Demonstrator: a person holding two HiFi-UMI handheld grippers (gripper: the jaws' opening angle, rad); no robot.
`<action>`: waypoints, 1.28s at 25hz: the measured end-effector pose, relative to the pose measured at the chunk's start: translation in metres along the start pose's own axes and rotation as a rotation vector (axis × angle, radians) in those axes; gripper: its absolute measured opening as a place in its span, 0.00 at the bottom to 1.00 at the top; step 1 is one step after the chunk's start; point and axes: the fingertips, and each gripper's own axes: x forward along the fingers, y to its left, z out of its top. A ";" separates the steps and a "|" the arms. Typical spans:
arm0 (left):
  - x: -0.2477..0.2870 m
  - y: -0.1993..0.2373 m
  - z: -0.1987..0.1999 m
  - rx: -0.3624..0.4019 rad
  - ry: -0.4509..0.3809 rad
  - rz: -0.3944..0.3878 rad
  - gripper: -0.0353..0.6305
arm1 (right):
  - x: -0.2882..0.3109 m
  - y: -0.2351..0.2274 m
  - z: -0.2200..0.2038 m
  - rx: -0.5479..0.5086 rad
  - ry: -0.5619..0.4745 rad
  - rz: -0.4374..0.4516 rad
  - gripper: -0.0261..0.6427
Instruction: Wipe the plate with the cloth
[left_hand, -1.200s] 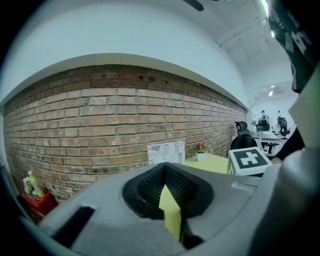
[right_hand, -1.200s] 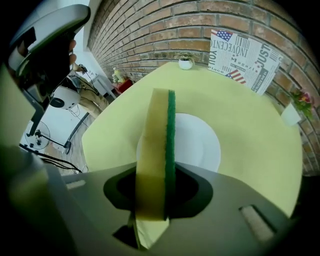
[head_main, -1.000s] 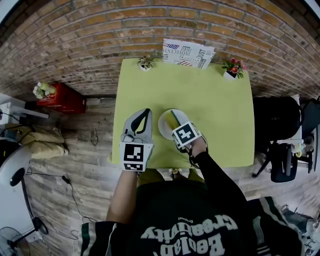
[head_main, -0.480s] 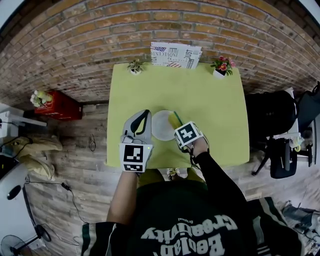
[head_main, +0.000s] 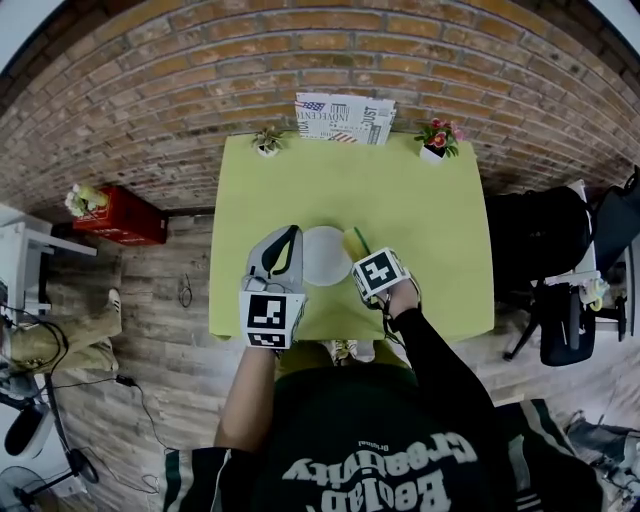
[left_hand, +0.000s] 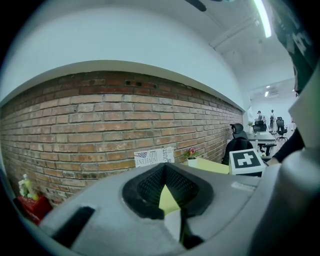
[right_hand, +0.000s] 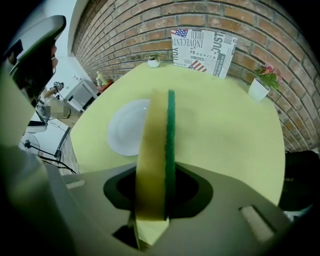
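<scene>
A white plate (head_main: 322, 256) lies flat on the yellow-green table (head_main: 430, 210), near its front edge. My right gripper (head_main: 356, 245) is shut on a yellow sponge with a green scouring face (right_hand: 159, 150). The sponge stands on edge just off the plate's (right_hand: 127, 125) right rim. My left gripper (head_main: 291, 236) rests close against the plate's left rim with its jaws together. A white sliver (left_hand: 172, 225) shows low in the gap between them; I cannot tell whether it is gripped.
A printed newspaper-style card (head_main: 344, 118) leans on the brick wall at the table's far edge. Small flower pots stand at the far left corner (head_main: 266, 142) and the far right corner (head_main: 435, 138). A black office chair (head_main: 545, 240) sits right of the table, a red crate (head_main: 118, 215) on the left.
The sponge in my right gripper has slid from over the plate's middle to its right rim. My left gripper has closed the small gap to the plate's left rim.
</scene>
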 end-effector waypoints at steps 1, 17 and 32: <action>0.000 -0.002 0.000 0.003 0.001 0.002 0.06 | 0.000 -0.001 0.000 -0.002 -0.003 0.002 0.24; -0.013 0.012 -0.012 -0.015 0.010 0.037 0.06 | 0.002 0.036 0.018 -0.085 -0.032 0.066 0.25; -0.033 0.060 -0.013 -0.012 0.017 -0.053 0.06 | 0.015 0.126 0.034 -0.072 0.015 0.127 0.25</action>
